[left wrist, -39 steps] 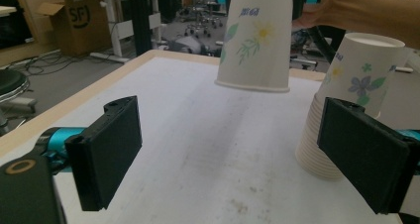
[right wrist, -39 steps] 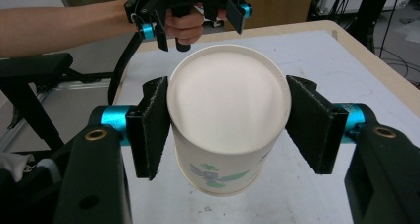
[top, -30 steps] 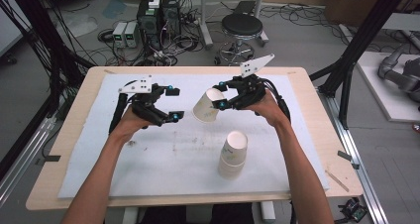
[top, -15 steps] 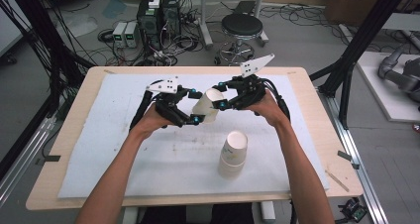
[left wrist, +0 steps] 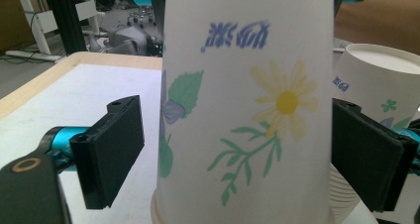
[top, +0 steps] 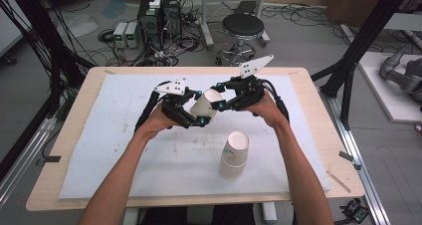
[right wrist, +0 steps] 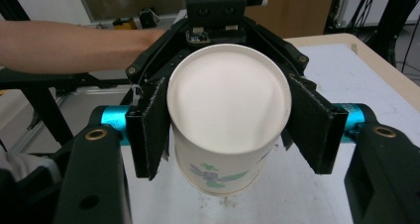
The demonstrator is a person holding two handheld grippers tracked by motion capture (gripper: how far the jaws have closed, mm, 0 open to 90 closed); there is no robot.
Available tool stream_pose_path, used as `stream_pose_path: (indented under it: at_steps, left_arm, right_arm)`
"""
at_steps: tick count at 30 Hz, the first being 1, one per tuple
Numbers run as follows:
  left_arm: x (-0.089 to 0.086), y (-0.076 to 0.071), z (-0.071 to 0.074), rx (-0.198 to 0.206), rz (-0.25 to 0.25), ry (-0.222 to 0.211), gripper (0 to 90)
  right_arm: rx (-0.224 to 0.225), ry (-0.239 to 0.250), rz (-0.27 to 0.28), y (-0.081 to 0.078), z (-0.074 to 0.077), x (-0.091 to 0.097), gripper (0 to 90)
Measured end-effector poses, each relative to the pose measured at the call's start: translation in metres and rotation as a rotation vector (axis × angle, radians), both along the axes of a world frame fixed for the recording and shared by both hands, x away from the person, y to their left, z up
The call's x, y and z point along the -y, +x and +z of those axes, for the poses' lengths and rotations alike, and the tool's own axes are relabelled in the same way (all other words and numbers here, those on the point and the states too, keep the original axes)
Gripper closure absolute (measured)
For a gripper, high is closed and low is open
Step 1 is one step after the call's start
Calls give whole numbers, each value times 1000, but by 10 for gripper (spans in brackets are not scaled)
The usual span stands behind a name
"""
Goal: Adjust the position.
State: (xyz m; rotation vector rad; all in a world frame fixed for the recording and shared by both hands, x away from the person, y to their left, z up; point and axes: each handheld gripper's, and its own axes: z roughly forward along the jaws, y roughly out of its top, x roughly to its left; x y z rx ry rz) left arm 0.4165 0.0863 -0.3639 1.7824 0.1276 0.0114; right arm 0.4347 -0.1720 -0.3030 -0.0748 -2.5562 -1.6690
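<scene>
Now 2 claws (top: 199,108) (top: 218,96) round 1 cup (top: 205,104); 1 cup stack (top: 233,156) nearby.

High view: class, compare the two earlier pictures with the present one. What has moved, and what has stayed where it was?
The left tongs moved right across the table, from apart to the paper cup, and now straddle it with jaws open. The right tongs stayed put, holding that cup by its far end the whole time. The stack of cups near the front of the table has not moved.
</scene>
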Motion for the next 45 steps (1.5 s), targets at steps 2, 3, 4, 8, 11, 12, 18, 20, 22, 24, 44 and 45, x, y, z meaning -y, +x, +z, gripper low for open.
stream_pose_path:
  at_steps: [2,3,4,8,11,12,18,20,22,24,44,45]
  left_arm:
    - [1,0,0,0,2,-6,141]
    - [1,0,0,0,-5,-8,156]
    - [1,0,0,4,-8,-5,173]
    - [1,-1,0,11,-25,7,263]
    - [1,-2,1,19,-25,8,303]
    - [1,-2,1,20,-23,8,313]
    - [0,-3,2,22,-20,17,332]
    - [0,-3,2,23,-16,29,333]
    - [-1,-3,2,20,-14,30,333]
    - [-4,-3,3,21,-8,41,333]
    - [-15,-11,23,24,10,416,334]
    - [-14,-11,25,23,2,444,334]
  right_arm:
    - [-2,5,1,1,-1,0,375]
    - [-1,0,-1,1,-1,-1,374]
    - [-2,5,4,1,-1,-1,374]
    - [0,3,4,0,-1,-2,375]
    - [3,8,5,0,-1,-1,377]
    - [2,8,5,0,0,-1,377]
    - [8,4,6,0,0,-1,377]
    - [15,-5,3,-1,0,-1,341]
    - [-5,-10,-43,-2,-1,-3,156]
    - [-11,-25,-72,-2,-1,-1,143]
    - [3,-161,-115,-9,-4,2,135]
    - [10,-175,-113,-9,-4,2,135]
